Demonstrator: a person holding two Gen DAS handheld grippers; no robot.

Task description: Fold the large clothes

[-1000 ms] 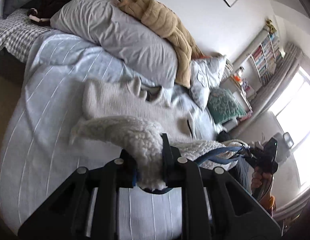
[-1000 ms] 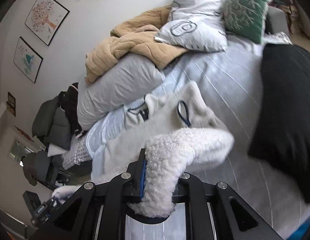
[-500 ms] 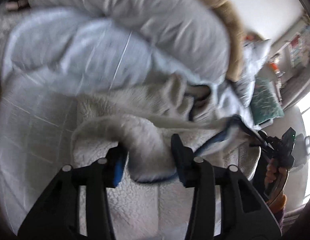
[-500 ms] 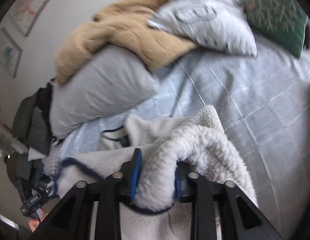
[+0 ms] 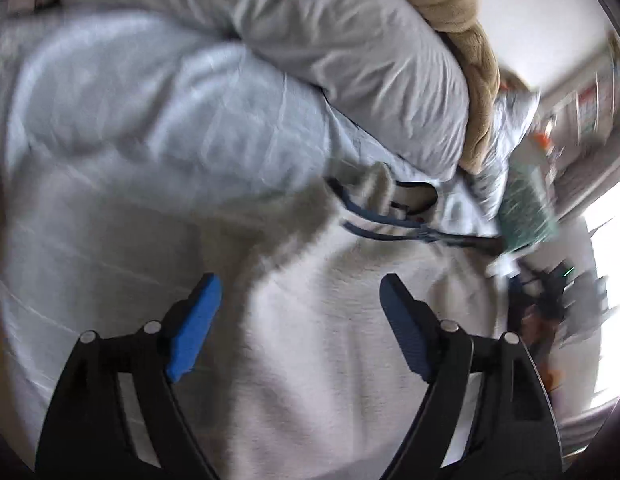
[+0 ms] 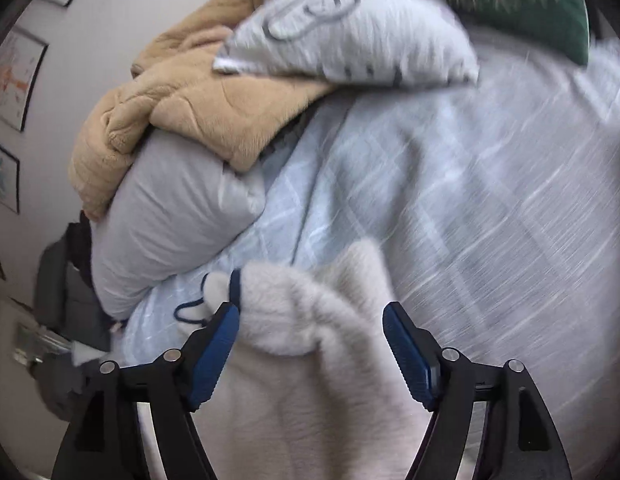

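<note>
Your left tool (image 5: 300, 304) has just been opening, and now its two blue pads (image 5: 194, 328) stand wide apart with nothing pinched. The fluffy white fleece jacket (image 5: 329, 340) lies on the bed right under this tool. It fills the gap between the fingers, but the pads do not press on it. The jacket is spread over the pale blue bed cover (image 5: 150, 128). Its dark blue trim (image 5: 381, 228) and collar sit just past the fingertips, toward the big grey pillow (image 5: 329, 32). A tan blanket (image 5: 449, 12) rests on top of that pillow. Far off to the right side of this view you can see a dark blurred shape, too smeared to tell what it is. Your right tool (image 6: 310, 320) has also just been opening, and its jaws are wide and let go too. A soft folded edge of the same jacket (image 6: 310, 320) bulges up between its blue pads (image 6: 214, 348). The left pad is just beside the fleece, and the right pad stands clear of it. More of the jacket runs down under the tool toward you. Beyond it the bed cover (image 6: 449, 200) stretches away. The grey pillow (image 6: 170, 220) is to the left, with the tan blanket (image 6: 198, 96) on it, and a white patterned cushion (image 6: 349, 28) and a green cushion (image 6: 521, 4) lie farther back. The pictures are a bit blurry.
</note>
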